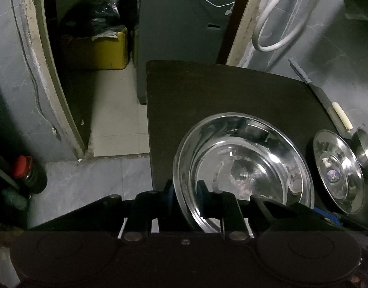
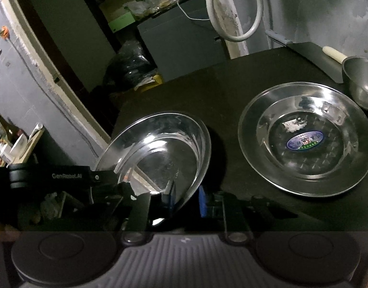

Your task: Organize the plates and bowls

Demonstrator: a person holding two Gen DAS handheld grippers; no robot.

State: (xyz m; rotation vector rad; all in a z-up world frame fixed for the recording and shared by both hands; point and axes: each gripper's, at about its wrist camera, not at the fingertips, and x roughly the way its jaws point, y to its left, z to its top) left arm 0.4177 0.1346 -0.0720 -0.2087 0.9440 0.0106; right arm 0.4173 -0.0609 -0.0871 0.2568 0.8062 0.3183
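Observation:
A shiny steel plate (image 1: 244, 168) is gripped at its near rim by both grippers and held tilted above the dark table (image 1: 220, 91). My left gripper (image 1: 186, 199) is shut on its left rim. My right gripper (image 2: 185, 196) is shut on the same plate (image 2: 159, 148) at its right rim. A second steel plate (image 2: 306, 139) with a blue sticker lies flat on the table (image 2: 220, 84) to the right; it also shows in the left wrist view (image 1: 337, 172). A small steel bowl (image 2: 361, 81) stands behind it at the far right, also seen in the left wrist view (image 1: 365, 148).
A knife (image 2: 280, 39) and a white-handled tool (image 2: 334, 54) lie on a dark board at the table's back right. A white hose (image 2: 232, 12) hangs on the wall. A yellow bin (image 1: 95, 48) and a grey cabinet (image 1: 184, 24) stand on the floor beyond the table.

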